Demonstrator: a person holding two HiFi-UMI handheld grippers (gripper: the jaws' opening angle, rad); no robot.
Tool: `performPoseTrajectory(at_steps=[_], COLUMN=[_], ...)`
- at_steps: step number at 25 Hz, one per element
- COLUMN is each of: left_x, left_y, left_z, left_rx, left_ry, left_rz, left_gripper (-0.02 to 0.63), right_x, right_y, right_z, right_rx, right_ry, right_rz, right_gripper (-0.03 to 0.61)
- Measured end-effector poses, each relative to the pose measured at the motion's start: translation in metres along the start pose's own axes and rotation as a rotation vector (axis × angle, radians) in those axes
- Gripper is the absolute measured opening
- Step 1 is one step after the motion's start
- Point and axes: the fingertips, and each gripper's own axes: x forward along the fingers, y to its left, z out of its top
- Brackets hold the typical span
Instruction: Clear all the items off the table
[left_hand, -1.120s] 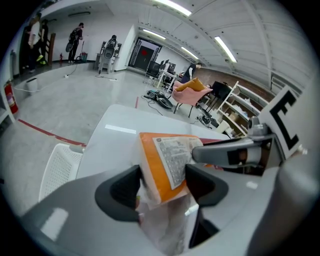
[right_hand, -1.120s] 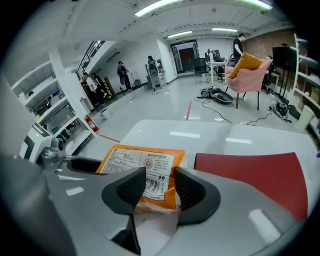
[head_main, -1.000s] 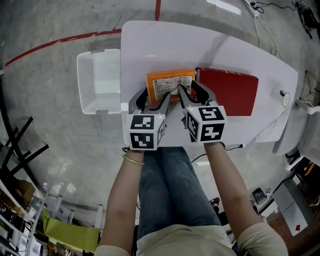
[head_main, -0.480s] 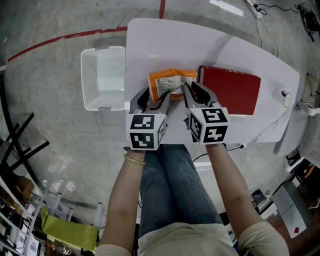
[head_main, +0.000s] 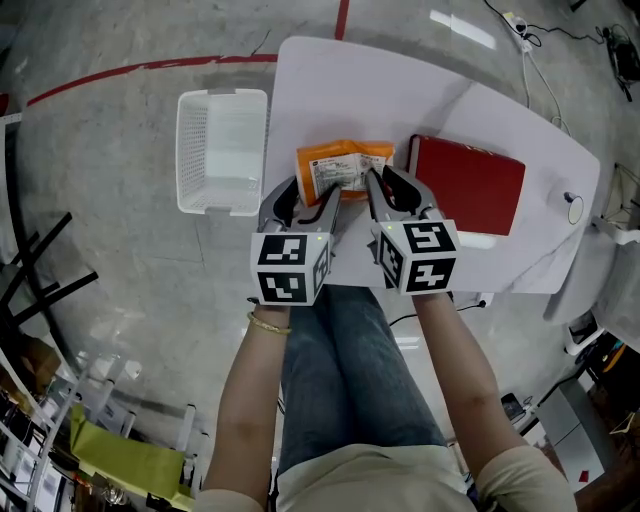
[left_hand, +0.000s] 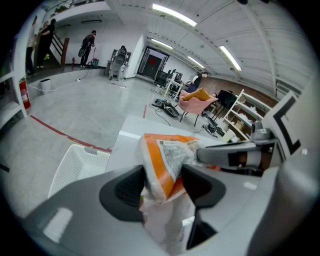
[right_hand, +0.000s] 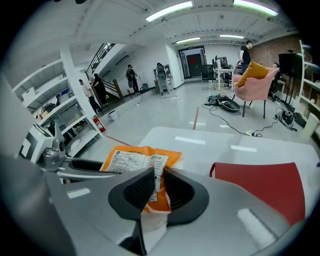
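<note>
Bag is pinched by left gripper and right gripper, jaws just closed on it, and should be lifted evenly toward basket.

**Hall around the work spot**

A grey floor is crossed by a red line. Cables are seen at the upper right, and a black frame at the left. In the right gripper view, a pink chair, a fire extinguisher, white shelves and strip lights are shown. People are seen far off beside a staircase.
</note>
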Motion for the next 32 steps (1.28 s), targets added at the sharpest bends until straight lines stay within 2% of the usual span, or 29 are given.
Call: performPoseTrajectory(at_steps=[12, 32], left_x=[-0.044, -0.102], left_y=[0.040, 0.170], left_z=[-0.006, -0.026], left_rx=[-0.074, -0.212], left_ry=[-0.068, -0.119], left_rz=[0.081, 0.189], left_gripper=[0.239, 0.238], right_x=[0.005, 0.070], right_y=[0.059, 0.193], right_z=[0.009, 0.017], right_rx=[-0.102, -0.222], right_ry=[-0.001, 0.056], right_rz=[0.079, 0.200], right_gripper=[0.061, 0.061])
